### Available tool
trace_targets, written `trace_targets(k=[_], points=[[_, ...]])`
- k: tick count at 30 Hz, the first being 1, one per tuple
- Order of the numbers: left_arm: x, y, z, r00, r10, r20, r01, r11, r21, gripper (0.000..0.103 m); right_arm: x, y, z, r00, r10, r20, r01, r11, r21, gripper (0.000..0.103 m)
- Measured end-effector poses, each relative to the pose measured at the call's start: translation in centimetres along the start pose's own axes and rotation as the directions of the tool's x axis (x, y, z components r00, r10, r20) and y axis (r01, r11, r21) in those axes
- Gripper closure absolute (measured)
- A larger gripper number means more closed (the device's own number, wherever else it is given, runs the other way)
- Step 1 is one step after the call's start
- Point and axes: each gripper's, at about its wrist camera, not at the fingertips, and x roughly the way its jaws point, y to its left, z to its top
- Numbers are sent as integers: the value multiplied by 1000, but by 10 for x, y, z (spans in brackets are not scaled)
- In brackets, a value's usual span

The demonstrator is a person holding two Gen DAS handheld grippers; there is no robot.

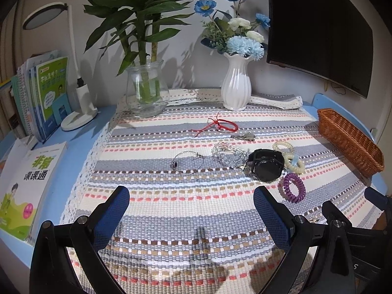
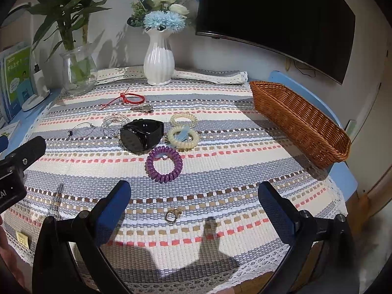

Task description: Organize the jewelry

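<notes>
Jewelry lies scattered on a striped woven mat (image 1: 171, 196). A black watch (image 2: 140, 134) sits mid-mat, with a purple coil hair tie (image 2: 163, 164) in front of it and two cream coil ties (image 2: 182, 136) to its right. A clear bead bracelet (image 2: 111, 123), a thin wire bangle (image 2: 82, 128), a red cord bracelet (image 2: 129, 99) and keys (image 2: 142, 108) lie further back. A small gold clasp (image 2: 172, 215) rests between my right gripper's fingers, untouched. My left gripper (image 1: 192, 208) and right gripper (image 2: 194, 201) both hover open and empty over the mat's near part. A brown wicker basket (image 2: 301, 122) stands empty at the right.
At the back stand a glass vase with a green plant (image 1: 147, 93) and a white vase of blue flowers (image 1: 236, 85). A dark monitor (image 1: 318, 29) hangs at the back right. Books (image 1: 27, 186) and a white desk lamp (image 1: 78, 112) occupy the left.
</notes>
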Motion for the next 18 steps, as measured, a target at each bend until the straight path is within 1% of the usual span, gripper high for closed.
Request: trace_targets(k=[2, 3, 10, 18], points=[[0, 1, -2, 1000, 0, -1, 0, 1000, -4, 2, 0, -2, 0, 1000, 1, -2, -1, 1000, 9, 0], [3, 1, 6, 1000, -5, -6, 5, 1000, -2, 2, 1, -3, 0, 1000, 0, -3, 1, 1000, 11, 0], [5, 2, 6, 1000, -5, -12, 5, 1000, -3, 2, 3, -4, 1, 1000, 2, -11, -2, 1000, 16, 0], [5, -1, 6, 1000, 11, -9, -11, 1000, 11, 2, 2, -4, 0, 1000, 2, -8, -1, 1000, 17, 0]])
